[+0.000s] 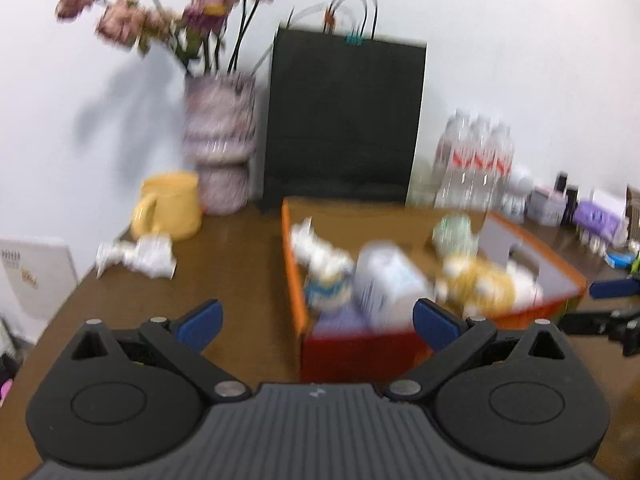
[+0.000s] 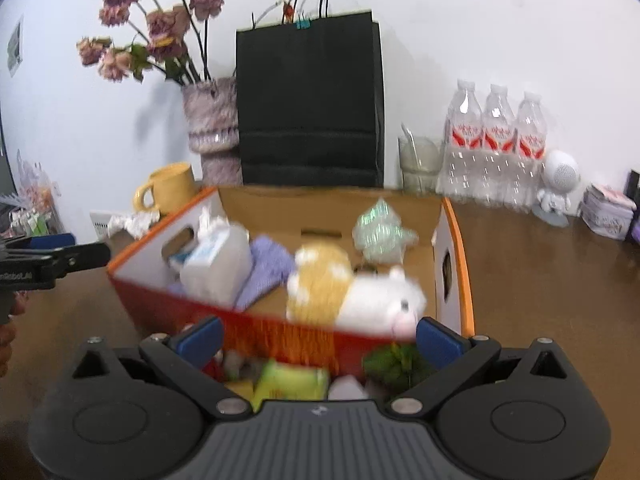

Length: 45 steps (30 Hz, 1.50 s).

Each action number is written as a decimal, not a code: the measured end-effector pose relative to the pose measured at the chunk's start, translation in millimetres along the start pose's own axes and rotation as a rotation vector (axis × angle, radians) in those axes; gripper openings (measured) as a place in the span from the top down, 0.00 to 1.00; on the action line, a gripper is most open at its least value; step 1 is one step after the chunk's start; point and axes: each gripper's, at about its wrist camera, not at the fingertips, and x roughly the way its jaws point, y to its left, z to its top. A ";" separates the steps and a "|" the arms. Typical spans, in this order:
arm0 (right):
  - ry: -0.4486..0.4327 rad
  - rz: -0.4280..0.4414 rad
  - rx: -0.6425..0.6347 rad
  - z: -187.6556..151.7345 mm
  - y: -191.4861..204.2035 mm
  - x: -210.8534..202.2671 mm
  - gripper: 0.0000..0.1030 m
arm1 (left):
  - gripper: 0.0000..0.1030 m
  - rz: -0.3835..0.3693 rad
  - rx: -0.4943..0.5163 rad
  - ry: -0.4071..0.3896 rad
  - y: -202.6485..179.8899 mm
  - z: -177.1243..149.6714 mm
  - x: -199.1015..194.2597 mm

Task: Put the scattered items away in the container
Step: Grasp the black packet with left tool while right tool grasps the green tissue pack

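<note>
Left hand-held gripper [image 1: 316, 320]: jaws spread wide, holding nothing. Right hand-held gripper [image 2: 318, 338]: jaws equally wide, holding nothing.

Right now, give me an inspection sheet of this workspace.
Surface: brown wooden table.
Job's things: orange cardboard box holds a plush toy, tissue pack and purple cloth; small items lie before it.
Clutter: yellow mug, crumpled paper, water bottles, glass.
Grippers: left hand-held gripper and right hand-held gripper open, empty.
Cables: nothing seen.
Surroundings: black paper bag, vase of dried flowers, white wall.
</note>
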 end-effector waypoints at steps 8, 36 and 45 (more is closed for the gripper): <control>0.105 -0.038 0.013 -36.4 7.6 6.4 0.00 | 0.00 -0.026 0.057 0.094 10.5 -43.1 -18.0; 0.110 -0.048 0.046 -53.1 33.7 22.0 0.56 | 0.88 -0.097 0.152 0.150 -1.9 -72.4 -11.3; 0.075 -0.043 0.059 -54.7 30.9 7.2 0.56 | 0.88 -0.090 0.123 0.119 -4.3 -67.8 -19.3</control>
